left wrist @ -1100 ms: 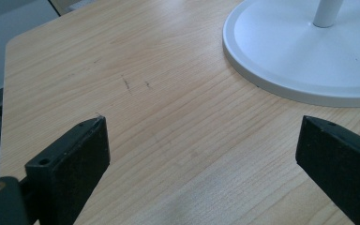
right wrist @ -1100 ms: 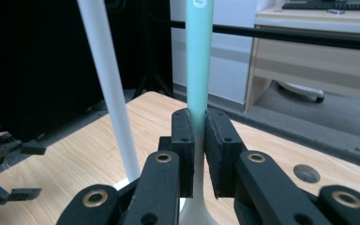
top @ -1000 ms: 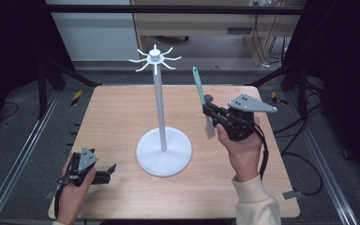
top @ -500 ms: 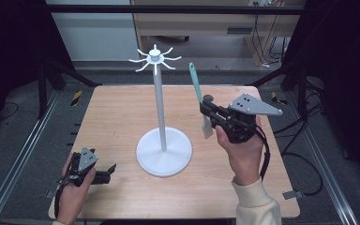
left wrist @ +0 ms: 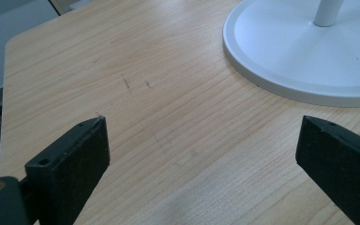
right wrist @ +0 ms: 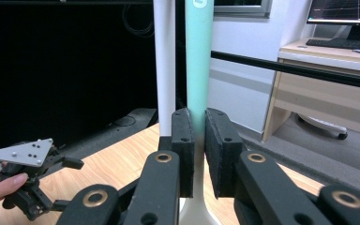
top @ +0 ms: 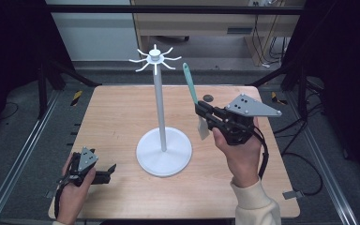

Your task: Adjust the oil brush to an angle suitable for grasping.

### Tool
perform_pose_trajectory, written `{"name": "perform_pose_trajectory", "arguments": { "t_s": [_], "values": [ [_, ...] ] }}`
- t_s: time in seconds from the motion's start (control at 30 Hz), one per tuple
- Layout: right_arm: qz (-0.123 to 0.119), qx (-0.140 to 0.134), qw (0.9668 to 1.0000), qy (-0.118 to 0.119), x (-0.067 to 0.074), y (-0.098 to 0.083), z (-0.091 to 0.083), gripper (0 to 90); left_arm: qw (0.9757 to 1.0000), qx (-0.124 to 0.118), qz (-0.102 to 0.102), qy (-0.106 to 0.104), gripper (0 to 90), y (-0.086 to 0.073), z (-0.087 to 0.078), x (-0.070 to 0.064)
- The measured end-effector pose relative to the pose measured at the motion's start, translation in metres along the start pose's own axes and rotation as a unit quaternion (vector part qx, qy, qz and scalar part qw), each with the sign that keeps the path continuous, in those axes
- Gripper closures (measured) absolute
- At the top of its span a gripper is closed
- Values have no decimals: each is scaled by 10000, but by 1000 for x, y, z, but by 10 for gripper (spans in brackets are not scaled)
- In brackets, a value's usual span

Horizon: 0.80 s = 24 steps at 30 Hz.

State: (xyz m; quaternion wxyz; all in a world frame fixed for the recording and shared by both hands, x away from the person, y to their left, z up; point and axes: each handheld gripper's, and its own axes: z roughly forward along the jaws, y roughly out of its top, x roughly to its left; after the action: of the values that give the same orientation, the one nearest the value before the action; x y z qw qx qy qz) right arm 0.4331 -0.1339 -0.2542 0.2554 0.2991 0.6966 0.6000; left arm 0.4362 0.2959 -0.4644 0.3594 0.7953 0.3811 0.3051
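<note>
Light wooden table: rectangular, bears all items.

White metal hook stand: round base at table centre, tall pole, ring of curved hooks at top, all hooks bare.

Right gripper: raised right of the pole, jaws clamped on the teal-handled spatula with pale blade; handle points up, tip below hook height, blade hangs below the jaws.

Left gripper: rests on the table's near left corner, jaws wide apart, nothing between them.

Progress, judged: utensil lifted clear; raising to a hook, threading the handle hole and release remain.
</note>
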Motion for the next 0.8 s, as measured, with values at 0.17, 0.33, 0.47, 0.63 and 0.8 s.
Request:
{"name": "perform_pose_trajectory", "arguments": {
  "t_s": [0.17, 0.33, 0.47, 0.63, 0.8],
  "values": [
    [-44, -5, 10000, 49, 4, 1, 1, 827, 10000, 3, 2, 0, 27, 0, 0, 0],
    [-86, 2, 9999, 93, 5, 2, 2, 827, 10000, 7, 9, 2, 27, 0, 0, 0],
    [-99, 17, 9999, 127, 6, 3, 4, 827, 10000, 11, 8, -1, 27, 0, 0, 0],
    [-122, 38, 9998, 151, 8, 4, 6, 827, 10000, 12, 8, 0, 26, 0, 0, 0],
    [-144, 60, 9997, 162, 10, 5, 8, 826, 10000, 10, 5, 1, 26, 0, 0, 0]
  ]
}}
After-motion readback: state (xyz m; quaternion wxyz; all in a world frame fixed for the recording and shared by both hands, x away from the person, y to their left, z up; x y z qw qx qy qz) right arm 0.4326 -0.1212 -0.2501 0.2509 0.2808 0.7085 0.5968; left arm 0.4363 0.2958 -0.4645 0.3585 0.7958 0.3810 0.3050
